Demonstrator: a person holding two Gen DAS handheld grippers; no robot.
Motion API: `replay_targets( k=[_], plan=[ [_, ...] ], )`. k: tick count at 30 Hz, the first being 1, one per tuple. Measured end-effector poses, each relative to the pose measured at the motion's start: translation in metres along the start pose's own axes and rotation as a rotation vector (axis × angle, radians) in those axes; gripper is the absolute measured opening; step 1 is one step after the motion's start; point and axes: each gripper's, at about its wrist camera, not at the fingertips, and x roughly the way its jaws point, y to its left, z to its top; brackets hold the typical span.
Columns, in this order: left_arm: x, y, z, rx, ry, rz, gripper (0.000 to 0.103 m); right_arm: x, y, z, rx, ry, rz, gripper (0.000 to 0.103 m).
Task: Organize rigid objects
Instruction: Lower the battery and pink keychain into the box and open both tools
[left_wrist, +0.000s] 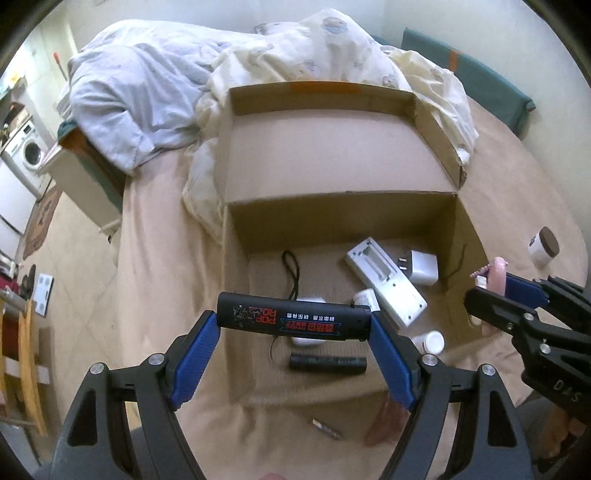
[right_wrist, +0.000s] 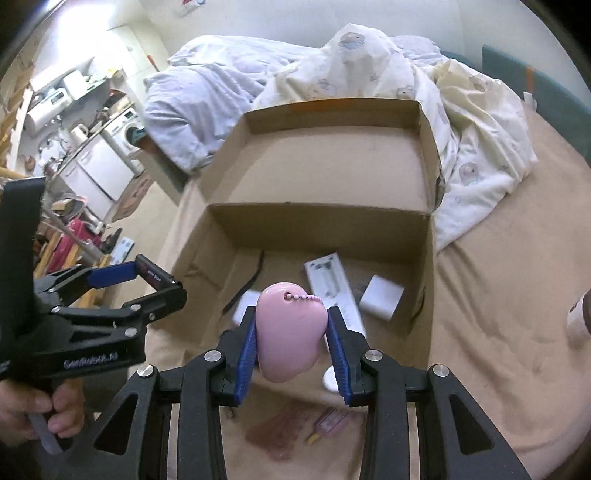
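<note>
My left gripper (left_wrist: 293, 319) is shut on a black oblong case (left_wrist: 293, 317) with red and blue print, held by its two ends above the near compartment of a cardboard box (left_wrist: 332, 206). My right gripper (right_wrist: 291, 314) is shut on a rounded pink heart-shaped object (right_wrist: 290, 332) with a bead chain, also over the near compartment. Each gripper shows in the other view: the right gripper (left_wrist: 491, 291) at the right edge, the left gripper (right_wrist: 147, 286) at the left. In the near compartment lie a white remote-like device (left_wrist: 384, 280), a white charger plug (left_wrist: 421, 267), a black cord (left_wrist: 291, 273) and a black cylinder (left_wrist: 327, 363). The far compartment holds nothing.
The box sits on a beige bed sheet (right_wrist: 498, 314). A rumpled duvet (left_wrist: 332, 48) lies behind and beside it. A white jar with a brown lid (left_wrist: 543, 245) stands to the right of the box. Small flat items (right_wrist: 332, 424) lie on the sheet in front. The bed's edge drops off at the left.
</note>
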Motion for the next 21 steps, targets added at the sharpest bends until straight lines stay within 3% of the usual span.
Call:
replay_targets(
  k=[10,21],
  plan=[
    [0.054,-0.011,-0.001,0.043,0.037,0.041,0.079,0.045,-0.022,-0.006,0.062,0.077,-0.020,0.038],
    [0.084,-0.013,-0.013,0.018,0.132,-0.001,0.079,0.080,-0.023,-0.025,0.056,0.205,-0.053,0.038]
  ],
)
